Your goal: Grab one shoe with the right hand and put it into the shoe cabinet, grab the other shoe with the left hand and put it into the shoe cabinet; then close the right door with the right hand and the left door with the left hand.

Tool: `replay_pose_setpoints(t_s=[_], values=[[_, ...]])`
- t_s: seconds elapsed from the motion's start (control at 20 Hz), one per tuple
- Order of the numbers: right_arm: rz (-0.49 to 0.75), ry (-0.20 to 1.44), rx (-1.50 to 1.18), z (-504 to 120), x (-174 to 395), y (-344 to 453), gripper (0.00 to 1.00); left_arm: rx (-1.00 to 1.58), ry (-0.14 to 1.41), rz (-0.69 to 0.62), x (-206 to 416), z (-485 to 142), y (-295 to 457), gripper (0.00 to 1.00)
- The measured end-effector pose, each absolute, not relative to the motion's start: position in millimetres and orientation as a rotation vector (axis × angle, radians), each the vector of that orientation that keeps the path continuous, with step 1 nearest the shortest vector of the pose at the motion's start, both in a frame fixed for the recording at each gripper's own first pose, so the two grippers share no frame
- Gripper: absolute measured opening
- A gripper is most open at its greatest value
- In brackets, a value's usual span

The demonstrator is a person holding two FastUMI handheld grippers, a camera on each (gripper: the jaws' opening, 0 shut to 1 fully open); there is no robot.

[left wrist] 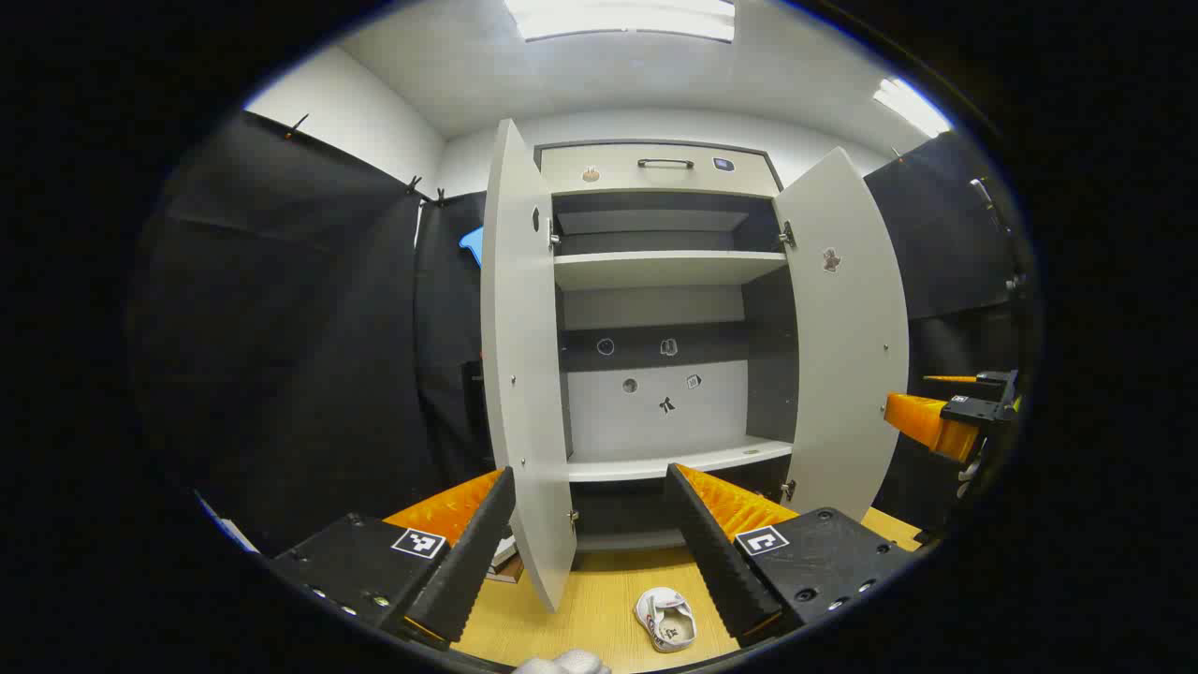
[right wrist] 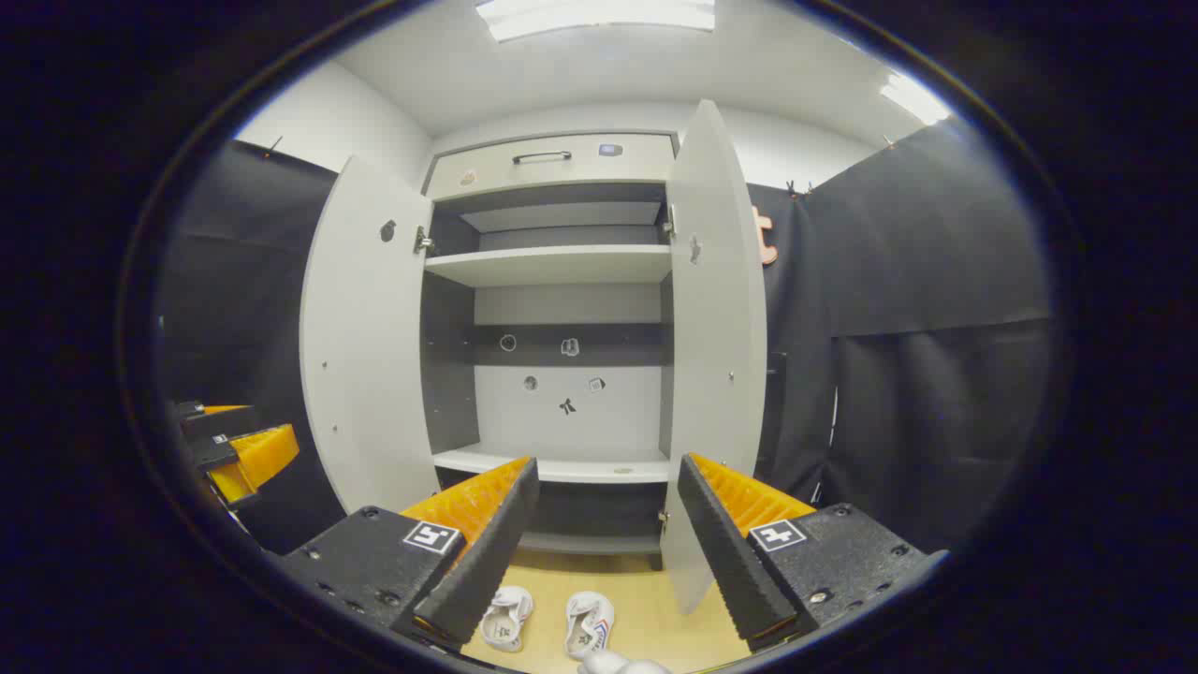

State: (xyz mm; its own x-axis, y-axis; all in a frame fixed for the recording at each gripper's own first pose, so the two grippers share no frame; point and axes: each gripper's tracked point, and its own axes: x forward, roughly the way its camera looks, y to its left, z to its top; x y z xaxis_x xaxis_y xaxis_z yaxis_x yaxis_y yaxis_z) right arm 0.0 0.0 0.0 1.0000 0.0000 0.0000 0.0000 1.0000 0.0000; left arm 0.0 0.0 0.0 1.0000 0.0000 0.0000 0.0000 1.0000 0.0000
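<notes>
Recording booth, black cloth walls [right wrist: 936, 281] (clipped up), ceiling light panels [left wrist: 618, 19]

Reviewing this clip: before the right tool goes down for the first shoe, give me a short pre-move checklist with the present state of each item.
1. Right tool open and holding nothing: ok.
2. Left tool open and holding nothing: ok.
3. Both shoes on the wooden floor in front of the shoe cabinet, the left shoe and right shoe lying side by side and apart: ok.
4. Left door and right door swung open: ok.
5. Lower shelf free to take shoes: ok, nothing lies on it.
6. Right tool lined up over a shoe: not ok, both shoes sit below and left of its gap.
</notes>
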Motion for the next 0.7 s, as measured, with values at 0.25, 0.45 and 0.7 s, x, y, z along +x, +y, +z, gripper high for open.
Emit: replay_pose_setpoints(t_s=[0.25,0.45,0.7], values=[[0.016,0.015,-0.003,-4,0,14,0.98,-0.003,0.005,-0.008,0,-2,4,0.96],[0.017,0.015,-0.026,-7,-4,19,0.94,-0.007,0.004,-0.011,1,-2,7,0.96],[0.047,0.118,-0.065,-63,-6,33,0.98,0.011,0.01,-0.003,-1,-7,14,0.96]])
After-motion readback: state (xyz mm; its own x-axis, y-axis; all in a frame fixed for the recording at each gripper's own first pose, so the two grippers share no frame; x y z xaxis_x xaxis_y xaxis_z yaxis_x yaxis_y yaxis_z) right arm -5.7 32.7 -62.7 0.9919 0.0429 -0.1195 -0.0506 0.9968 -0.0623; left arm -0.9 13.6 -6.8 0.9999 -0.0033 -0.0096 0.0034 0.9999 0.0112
